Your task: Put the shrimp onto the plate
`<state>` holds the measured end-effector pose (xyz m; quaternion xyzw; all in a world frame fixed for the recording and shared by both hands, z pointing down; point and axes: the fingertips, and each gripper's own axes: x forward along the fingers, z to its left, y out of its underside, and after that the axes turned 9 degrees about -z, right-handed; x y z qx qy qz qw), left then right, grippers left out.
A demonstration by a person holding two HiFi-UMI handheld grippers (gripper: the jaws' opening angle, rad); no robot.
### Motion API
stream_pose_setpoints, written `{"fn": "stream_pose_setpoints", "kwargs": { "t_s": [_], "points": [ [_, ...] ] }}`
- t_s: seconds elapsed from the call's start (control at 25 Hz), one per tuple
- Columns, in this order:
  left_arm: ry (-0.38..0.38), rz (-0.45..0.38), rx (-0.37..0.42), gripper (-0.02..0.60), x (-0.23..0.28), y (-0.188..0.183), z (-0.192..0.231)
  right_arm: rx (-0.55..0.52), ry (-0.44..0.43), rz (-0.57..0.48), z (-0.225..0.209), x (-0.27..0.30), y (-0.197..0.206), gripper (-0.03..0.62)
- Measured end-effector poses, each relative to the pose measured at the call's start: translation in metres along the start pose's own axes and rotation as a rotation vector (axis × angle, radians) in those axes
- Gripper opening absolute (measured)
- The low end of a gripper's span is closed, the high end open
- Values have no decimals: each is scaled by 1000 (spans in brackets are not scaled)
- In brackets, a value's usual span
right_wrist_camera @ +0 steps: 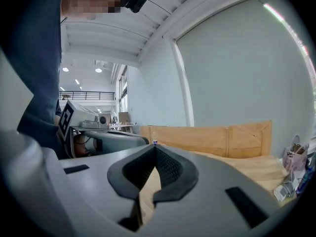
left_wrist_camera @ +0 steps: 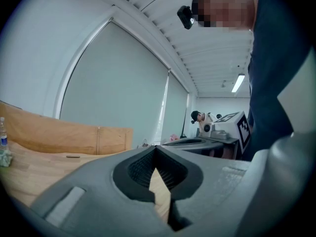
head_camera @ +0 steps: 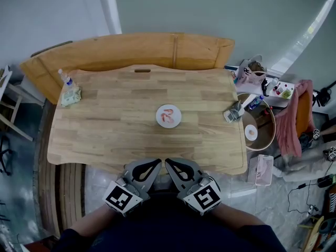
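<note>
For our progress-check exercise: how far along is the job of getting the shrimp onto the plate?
Done: the pink shrimp sit on the white plate mid-table. In hand: nothing; the left claw and right claw are shut and empty, by the near edge. Left: no shrimp shows anywhere else.

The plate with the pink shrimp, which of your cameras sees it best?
The head view: looking down, it shows the whole white plate with the shrimp on it. Both gripper views look level past their own jaws; neither shows the plate.
</note>
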<state>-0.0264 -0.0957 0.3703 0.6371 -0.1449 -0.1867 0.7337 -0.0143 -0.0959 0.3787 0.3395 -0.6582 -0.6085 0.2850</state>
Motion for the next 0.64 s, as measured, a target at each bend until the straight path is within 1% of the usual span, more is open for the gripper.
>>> {"fn": "stream_pose_setpoints", "kwargs": {
  "t_s": [0.2,0.32,0.48,0.64],
  "points": [
    [12,-3,6,3,-1,1,-4,16,3,1,2,1,1,8],
    [10,-2,1,3,-1,0,-3,0,0,7,2,0,2,9],
    [12,-2,0,3,0,2,-4,28,12,14,1,0,3,9],
    [14,2,-2,3,1,3,-4,10,4,22,0,0,7,9]
  ]
}}
